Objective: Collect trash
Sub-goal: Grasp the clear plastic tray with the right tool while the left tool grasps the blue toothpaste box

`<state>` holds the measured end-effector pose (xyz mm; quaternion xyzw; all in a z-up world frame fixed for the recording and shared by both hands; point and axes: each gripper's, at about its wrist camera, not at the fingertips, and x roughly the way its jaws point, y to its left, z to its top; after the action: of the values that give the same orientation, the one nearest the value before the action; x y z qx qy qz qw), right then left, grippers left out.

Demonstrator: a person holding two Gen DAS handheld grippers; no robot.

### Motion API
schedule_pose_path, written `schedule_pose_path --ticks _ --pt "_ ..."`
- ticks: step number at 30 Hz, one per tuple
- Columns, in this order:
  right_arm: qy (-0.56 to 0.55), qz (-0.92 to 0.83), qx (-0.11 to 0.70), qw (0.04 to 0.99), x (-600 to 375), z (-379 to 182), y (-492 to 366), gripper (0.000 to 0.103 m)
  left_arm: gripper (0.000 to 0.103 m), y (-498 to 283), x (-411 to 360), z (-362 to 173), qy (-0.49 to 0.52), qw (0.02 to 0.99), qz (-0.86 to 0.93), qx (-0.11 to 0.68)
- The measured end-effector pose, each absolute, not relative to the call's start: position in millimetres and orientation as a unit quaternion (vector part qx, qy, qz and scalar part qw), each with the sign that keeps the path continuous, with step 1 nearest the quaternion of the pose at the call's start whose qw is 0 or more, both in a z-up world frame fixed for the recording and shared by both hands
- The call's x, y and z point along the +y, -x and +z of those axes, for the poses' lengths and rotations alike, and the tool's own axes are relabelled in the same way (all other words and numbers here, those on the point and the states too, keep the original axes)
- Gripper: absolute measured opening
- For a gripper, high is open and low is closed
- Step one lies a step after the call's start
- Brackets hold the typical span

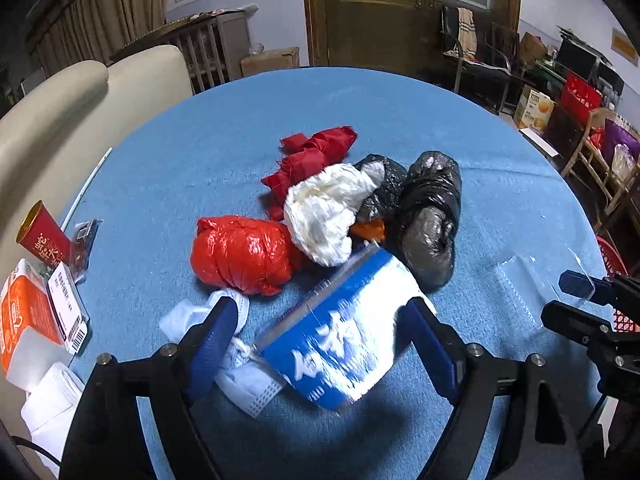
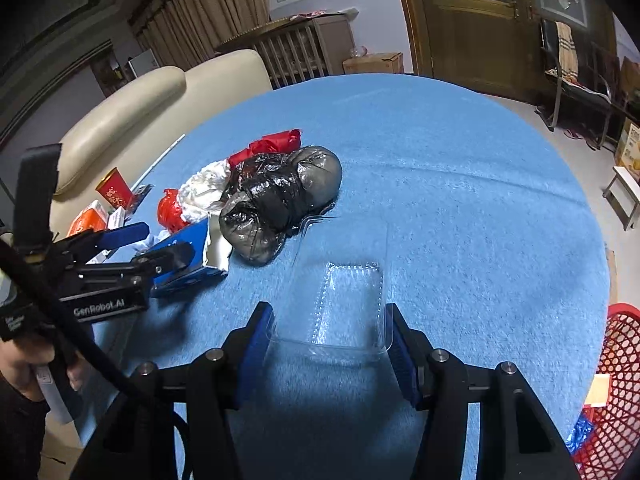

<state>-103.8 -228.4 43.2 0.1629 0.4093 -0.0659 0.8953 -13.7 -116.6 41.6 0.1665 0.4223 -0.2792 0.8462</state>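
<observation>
Blue-white pack (image 1: 340, 332) between wide left jaws, clear tray (image 2: 340, 304) prob. touching right jaws.

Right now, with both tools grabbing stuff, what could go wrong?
1. The clear plastic tray sits between the right tool's open fingers; thin plastic could buckle or pop out when squeezed.
2. The blue and white package between the left tool's fingers lies partly on a face mask, which might get dragged along.
3. The package lies right beside the black bag, so lifting it may nudge the bags.
</observation>
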Motion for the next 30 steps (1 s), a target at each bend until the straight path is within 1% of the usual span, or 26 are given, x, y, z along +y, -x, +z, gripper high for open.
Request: schedule_pose_path --ticks 6,10,12,15,16,17,19,22,25,30 --pt "-0.169 -0.066 0.404 0.897 -229.3 47.5 113.1 0.059 0.086 26.6 -124.6 43.9 -0.235 0.842 -0.291 0.390" --pt "-0.167 -0.063 0.399 0.899 -224.9 52.2 118.2 0.059 0.086 14.3 -126.1 33.6 -0.239 0.819 -0.304 0.423" --pt "-0.165 -0.062 0.396 0.901 -223.2 55.6 119.8 0.059 0.086 14.6 -125.9 29.7 -0.246 0.819 -0.304 0.420" --pt "-0.163 -0.063 0.393 0.903 -222.1 58.6 122.7 0.059 0.086 13.6 -124.0 24.0 -0.234 0.815 -0.297 0.439" --pt "-0.163 -0.063 0.393 0.903 -222.0 58.9 123.0 0.059 0.078 14.8 -122.8 23.3 -0.228 0.815 -0.294 0.443" --pt "-0.163 -0.063 0.394 0.902 -222.0 59.0 123.4 0.059 0.066 17.2 -122.4 22.6 -0.226 0.817 -0.290 0.445" --pt "-0.164 -0.063 0.393 0.903 -221.5 59.8 124.8 0.059 0.065 24.3 -122.0 23.0 -0.230 0.822 -0.273 0.444" --pt "-0.166 -0.065 0.390 0.903 -221.4 61.1 128.2 0.059 0.064 35.1 -116.8 29.5 -0.191 0.830 -0.242 0.464" --pt "-0.170 -0.067 0.390 0.903 -221.4 60.6 131.6 0.059 0.058 50.5 -115.0 35.2 -0.170 0.840 -0.220 0.466" --pt "-0.172 -0.068 0.387 0.903 -220.2 62.8 140.3 0.059 0.058 78.4 -111.1 45.1 -0.132 0.854 -0.192 0.465"
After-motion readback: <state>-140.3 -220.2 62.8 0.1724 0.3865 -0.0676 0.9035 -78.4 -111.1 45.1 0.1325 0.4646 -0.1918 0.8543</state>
